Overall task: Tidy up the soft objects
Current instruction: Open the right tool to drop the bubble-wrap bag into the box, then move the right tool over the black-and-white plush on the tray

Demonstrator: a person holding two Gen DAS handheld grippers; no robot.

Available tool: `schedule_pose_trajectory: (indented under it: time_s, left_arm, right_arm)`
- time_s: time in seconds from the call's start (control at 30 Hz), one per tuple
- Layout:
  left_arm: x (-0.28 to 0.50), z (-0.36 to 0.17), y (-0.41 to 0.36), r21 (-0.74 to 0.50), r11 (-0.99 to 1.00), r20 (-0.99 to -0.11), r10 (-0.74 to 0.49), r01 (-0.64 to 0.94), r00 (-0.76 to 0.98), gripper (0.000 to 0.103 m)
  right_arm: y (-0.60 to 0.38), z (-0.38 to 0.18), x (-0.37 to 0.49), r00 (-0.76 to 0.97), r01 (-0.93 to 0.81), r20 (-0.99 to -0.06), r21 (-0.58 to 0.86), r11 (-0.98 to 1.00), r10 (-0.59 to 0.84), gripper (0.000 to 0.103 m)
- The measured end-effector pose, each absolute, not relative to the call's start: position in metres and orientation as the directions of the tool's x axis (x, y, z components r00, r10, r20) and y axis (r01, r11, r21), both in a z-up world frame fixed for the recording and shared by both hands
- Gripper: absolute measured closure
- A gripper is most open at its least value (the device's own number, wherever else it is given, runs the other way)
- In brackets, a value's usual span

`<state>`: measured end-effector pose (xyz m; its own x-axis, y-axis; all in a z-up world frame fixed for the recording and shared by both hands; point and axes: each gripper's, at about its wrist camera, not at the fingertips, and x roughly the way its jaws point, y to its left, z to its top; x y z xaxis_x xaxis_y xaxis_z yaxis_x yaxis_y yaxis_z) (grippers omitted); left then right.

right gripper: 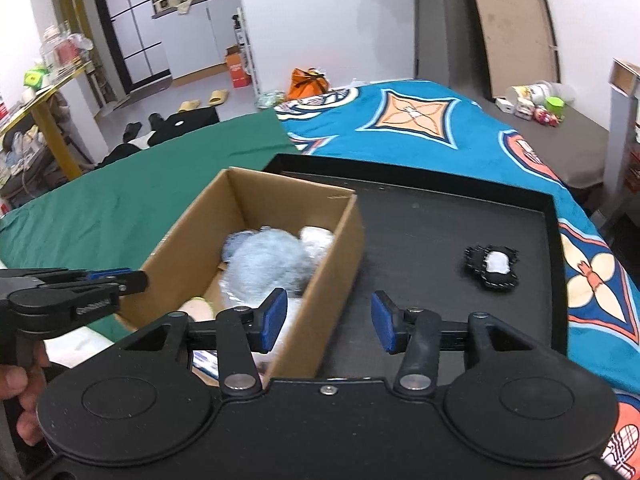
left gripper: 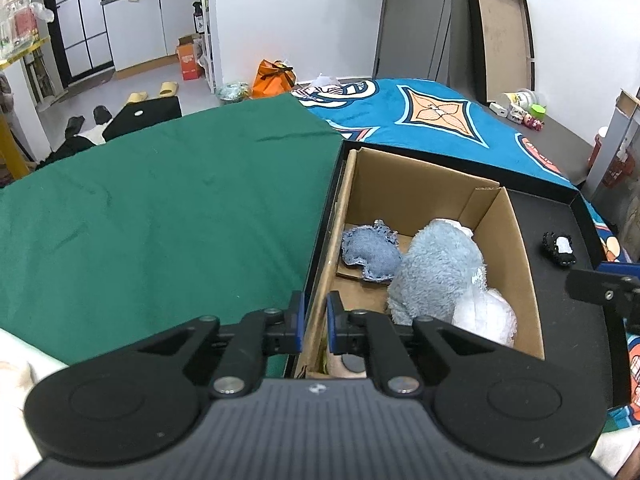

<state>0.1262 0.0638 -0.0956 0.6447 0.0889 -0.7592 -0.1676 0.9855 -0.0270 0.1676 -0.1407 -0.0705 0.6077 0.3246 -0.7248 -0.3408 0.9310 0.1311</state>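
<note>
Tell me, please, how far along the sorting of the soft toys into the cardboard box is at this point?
Mostly done, it seems. The cardboard box already holds a fluffy blue plush, a denim piece and a white plush. The left gripper is clamped on the box's side wall, steadying it. The right gripper is open and holds nothing. Left: the black-and-white toy lying on the black tray.

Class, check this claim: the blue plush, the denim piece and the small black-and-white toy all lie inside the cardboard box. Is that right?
Not quite. The blue plush and the denim piece do lie inside the cardboard box, but the black-and-white toy lies outside it, on the black tray to the box's right. The right wrist view shows this most clearly.
</note>
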Motion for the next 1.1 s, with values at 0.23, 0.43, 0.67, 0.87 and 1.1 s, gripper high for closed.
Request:
schedule_pose_trajectory:
  time_s: [0.23,0.43,0.67,0.87,1.1]
  left_arm:
    - [0.127,-0.095,0.055,0.032,0.986,-0.757,0.13,-0.163,0.64,0.09]
    - [0.128,-0.096,0.051,0.07,0.984,-0.758,0.158,-0.162,0.632,0.089]
    - [0.133,-0.098,0.043,0.112,0.981,-0.76,0.189,-0.161,0.622,0.089]
    - [0.135,-0.1,0.037,0.155,0.975,-0.761,0.219,-0.156,0.61,0.088]
    - [0.139,-0.104,0.031,0.192,0.969,-0.766,0.247,-0.154,0.593,0.087]
  right_arm:
    - [-0.161,-0.076,0.174,0.611,-0.308,-0.726,0.148,0.94,0.315,0.056]
    - [-0.177,-0.08,0.181,0.618,-0.286,-0.722,0.164,0.944,0.313,0.055]
    - [-0.196,-0.087,0.191,0.619,-0.264,-0.721,0.181,0.947,0.31,0.055]
    - [-0.211,-0.094,0.201,0.624,-0.247,-0.719,0.19,0.95,0.305,0.052]
    - [-0.226,-0.104,0.217,0.635,-0.23,-0.716,0.182,0.956,0.289,0.043]
